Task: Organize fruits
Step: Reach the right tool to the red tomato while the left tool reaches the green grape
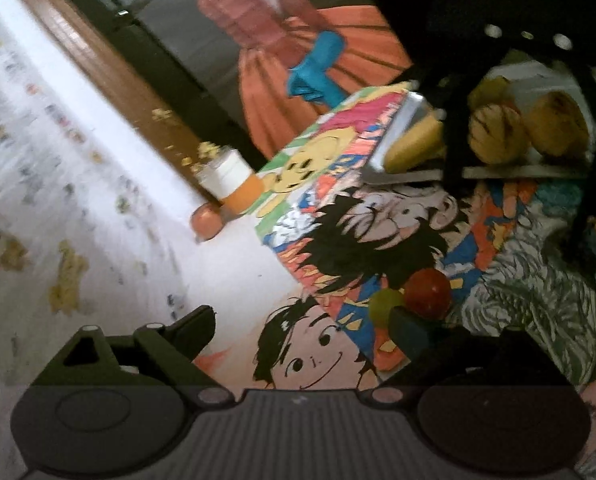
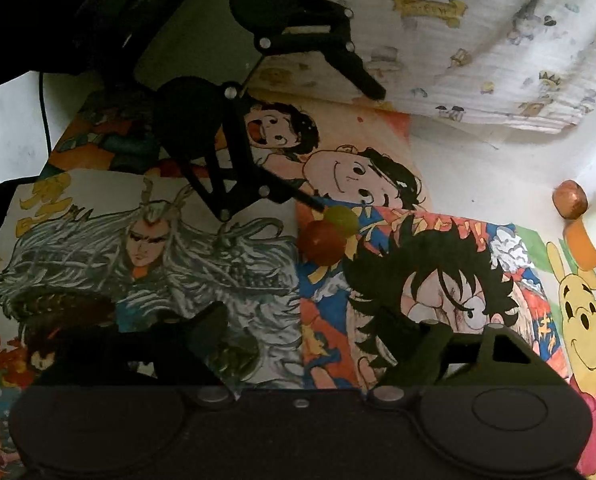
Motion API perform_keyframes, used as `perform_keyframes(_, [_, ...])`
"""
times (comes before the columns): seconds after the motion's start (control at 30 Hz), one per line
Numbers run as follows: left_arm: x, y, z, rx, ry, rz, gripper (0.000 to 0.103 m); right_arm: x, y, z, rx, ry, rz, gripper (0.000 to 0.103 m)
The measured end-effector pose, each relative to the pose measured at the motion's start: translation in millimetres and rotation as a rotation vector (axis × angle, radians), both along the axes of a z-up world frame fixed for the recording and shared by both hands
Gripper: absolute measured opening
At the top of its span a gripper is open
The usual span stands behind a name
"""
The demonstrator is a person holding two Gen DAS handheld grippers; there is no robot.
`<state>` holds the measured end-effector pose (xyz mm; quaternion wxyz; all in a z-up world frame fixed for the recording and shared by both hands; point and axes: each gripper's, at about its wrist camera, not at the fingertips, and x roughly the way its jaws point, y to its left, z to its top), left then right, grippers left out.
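The left gripper (image 1: pixel 301 320) is spread wide and holds nothing. Just off its right finger sit a red apple (image 1: pixel 427 294) and a green fruit (image 1: pixel 383 306), touching each other on the drawings (image 1: pixel 337 216). Both look round, firm and smooth, likely to roll, so pinch one across its widest part. The right gripper (image 2: pixel 298 328) hangs open and empty too, the pair ahead of it. Farther beyond the left gripper's right finger, yellow fruit (image 1: pixel 495 132) fills a tray (image 1: pixel 401 176).

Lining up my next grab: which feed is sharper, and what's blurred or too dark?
Right wrist view: sharper; the red fruit and green fruit read clearly, though the left gripper is near-silhouette. Left wrist view: motion-smeared, worst across the white cloth; the fruit tray is soft and shadowed.
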<state>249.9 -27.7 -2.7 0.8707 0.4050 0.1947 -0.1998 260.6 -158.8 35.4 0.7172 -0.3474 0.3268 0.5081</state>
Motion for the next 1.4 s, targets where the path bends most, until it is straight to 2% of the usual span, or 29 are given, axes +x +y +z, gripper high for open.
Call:
perform_keyframes(0.1, [6,-1,-4,0.035,0.011,-0.031,0.094,7,0,-3,0.01,0.012,-0.009,0.083])
perform_keyframes(0.37, [19,1,1,-0.05,0.026,-0.047,0.094,18,3,-12,0.011,0.046,-0.039,0.08])
perform_keyframes(0.63, [38,4,5,-0.139,0.042,0.035,0.094,26,2,-13,0.038,0.072,-0.086,0.079])
perform_keyframes(0.97, [60,25,7,-0.329,0.166,0.135,0.094,43,15,-21,0.1,0.13,-0.174,0.06])
perform_keyframes(1.4, [80,48,0,-0.452,0.254,0.299,0.093,45,17,-22,0.097,0.121,-0.194,0.06])
